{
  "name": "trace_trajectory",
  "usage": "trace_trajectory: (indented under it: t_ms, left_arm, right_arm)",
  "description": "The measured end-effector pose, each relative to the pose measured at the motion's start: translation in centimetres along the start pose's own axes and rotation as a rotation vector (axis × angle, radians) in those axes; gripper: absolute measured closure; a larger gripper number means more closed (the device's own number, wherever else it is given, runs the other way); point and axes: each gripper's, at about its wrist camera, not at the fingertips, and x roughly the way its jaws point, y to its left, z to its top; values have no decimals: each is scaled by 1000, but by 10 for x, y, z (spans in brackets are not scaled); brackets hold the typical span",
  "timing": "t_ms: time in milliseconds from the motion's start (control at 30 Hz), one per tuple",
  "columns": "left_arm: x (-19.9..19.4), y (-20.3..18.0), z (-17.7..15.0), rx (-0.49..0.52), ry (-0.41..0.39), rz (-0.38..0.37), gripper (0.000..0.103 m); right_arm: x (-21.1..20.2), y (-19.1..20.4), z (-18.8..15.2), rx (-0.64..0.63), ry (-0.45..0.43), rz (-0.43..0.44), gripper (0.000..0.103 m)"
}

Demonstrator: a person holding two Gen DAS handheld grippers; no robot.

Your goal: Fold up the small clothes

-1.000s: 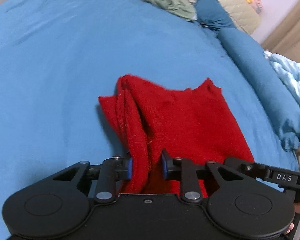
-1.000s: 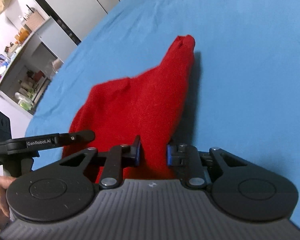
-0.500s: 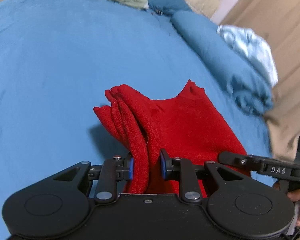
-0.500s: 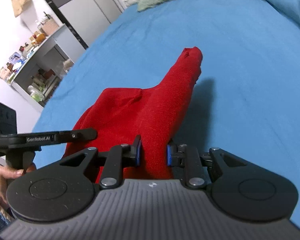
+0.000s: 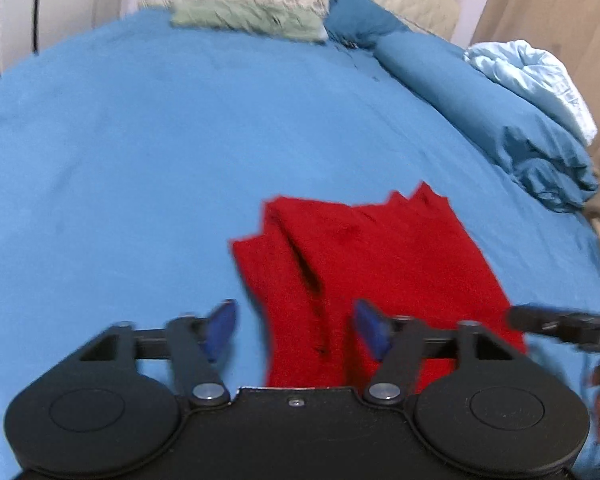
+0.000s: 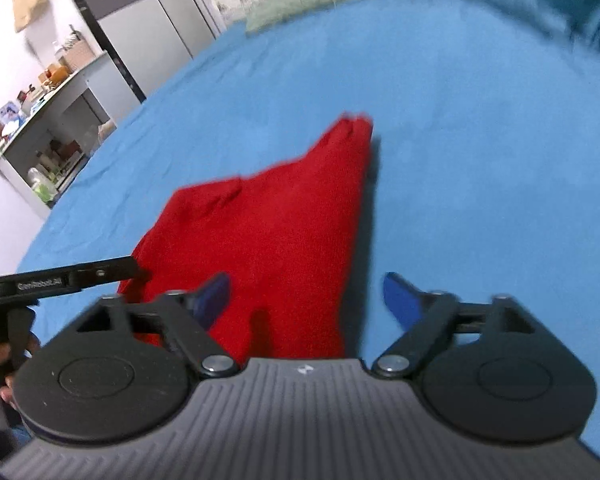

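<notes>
A red knitted garment [image 5: 364, 264] lies folded on the blue bedsheet [image 5: 140, 152]. It also shows in the right wrist view [image 6: 276, 240], tapering to a point at the far end. My left gripper [image 5: 296, 328] is open, its blue pads apart on either side of the garment's near left edge. My right gripper [image 6: 308, 300] is open over the garment's near right edge. Neither holds the cloth. The right gripper's arm [image 5: 564, 324] shows at the right of the left wrist view.
A rolled blue duvet [image 5: 480, 120] and a light blue cloth [image 5: 540, 80] lie along the bed's right side. A green pillow [image 5: 248, 20] sits at the head. A cabinet and cluttered shelves [image 6: 48, 120] stand left of the bed.
Both grippers have opened and let go of the red garment, which now lies flat on the sheet. Both have pulled back a little.
</notes>
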Motion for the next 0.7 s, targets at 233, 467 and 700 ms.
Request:
trace_trajectory:
  t_ms: [233,467,700]
  left_arm:
    - [33,8,-16,46,78,79,23]
    - [33,6,-13,83,87,109,24]
    - [-50,-7,11,91,-41,111,10]
  right_arm:
    - [23,-3,-15,-89,38,-215,3]
    - [23,-2,-21,-70,19,-230,2]
    - [-56,35,7,-162,-80,-173,0]
